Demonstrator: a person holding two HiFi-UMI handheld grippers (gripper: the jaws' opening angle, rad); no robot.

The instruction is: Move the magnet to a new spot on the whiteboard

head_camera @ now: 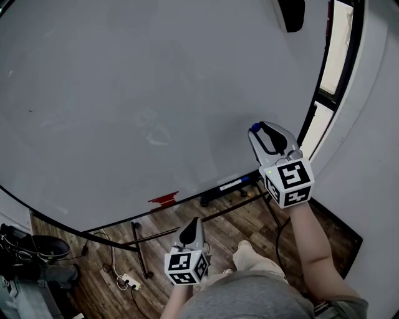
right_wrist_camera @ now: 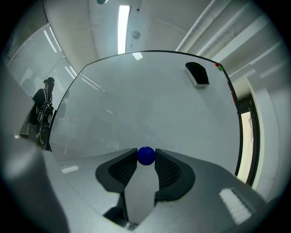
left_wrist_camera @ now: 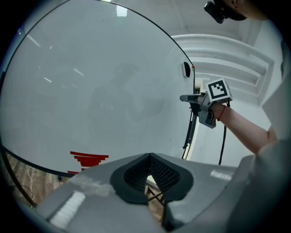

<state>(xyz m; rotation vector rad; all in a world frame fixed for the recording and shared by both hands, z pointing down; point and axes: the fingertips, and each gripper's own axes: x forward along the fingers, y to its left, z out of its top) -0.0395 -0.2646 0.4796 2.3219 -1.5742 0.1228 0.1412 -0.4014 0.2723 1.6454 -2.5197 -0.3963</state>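
Note:
A small blue ball magnet [right_wrist_camera: 146, 155] sits pinched between the pads of my right gripper [right_wrist_camera: 146, 156], which is shut on it. In the head view that gripper [head_camera: 255, 133] is raised at the lower right part of the whiteboard [head_camera: 124, 93], with the magnet [head_camera: 254, 128] at its tip. Whether the magnet touches the board I cannot tell. My left gripper [head_camera: 192, 225] hangs low below the board's bottom edge. Its jaws [left_wrist_camera: 149, 157] are shut with nothing in them. The left gripper view also catches the right gripper [left_wrist_camera: 187, 98] from the side.
A black eraser [head_camera: 291, 14] clings near the board's top right corner. Red marks [head_camera: 164, 199] sit at the board's bottom edge, and a marker [head_camera: 229, 184] lies on the tray. A power strip [head_camera: 128, 281] and bags [head_camera: 31, 255] are on the wooden floor.

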